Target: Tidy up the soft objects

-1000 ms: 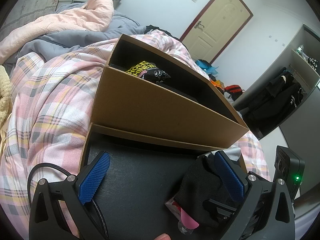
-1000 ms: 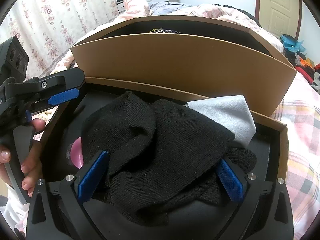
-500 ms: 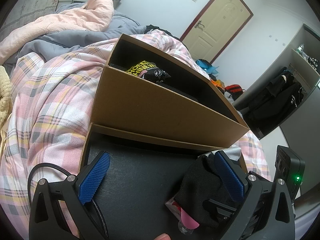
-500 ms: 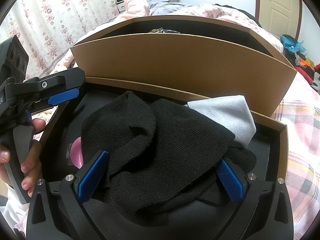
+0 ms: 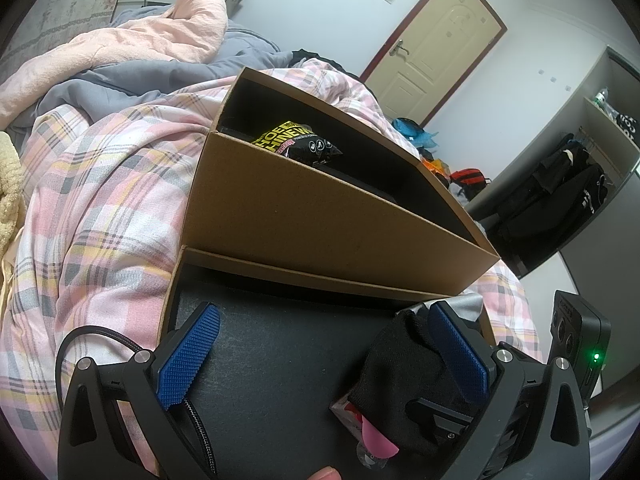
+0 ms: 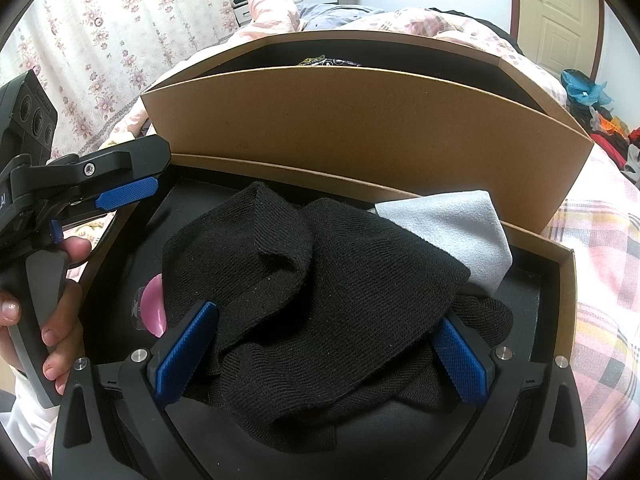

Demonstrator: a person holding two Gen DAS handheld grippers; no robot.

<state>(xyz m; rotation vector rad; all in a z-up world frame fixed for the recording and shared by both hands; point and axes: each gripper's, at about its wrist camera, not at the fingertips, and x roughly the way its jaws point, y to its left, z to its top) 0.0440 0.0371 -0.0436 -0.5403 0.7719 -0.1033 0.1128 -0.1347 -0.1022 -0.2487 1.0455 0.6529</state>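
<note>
Right gripper (image 6: 322, 354) straddles black sock (image 6: 320, 280) — unclamped.

Both wrist views close over shallow box (image 5: 280, 264), facing taller box (image 6: 360, 128).

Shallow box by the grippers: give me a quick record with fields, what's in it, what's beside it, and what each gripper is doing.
box: shallow cardboard box, black inside, on a plaid blanket
contents: black knit cloth, grey cloth, pink item partly hidden under the black cloth
beside it: taller cardboard box holding a black and yellow packet
right gripper: open, fingers on both sides of the black knit cloth
left gripper: open, empty, over the box's bare floor
</note>
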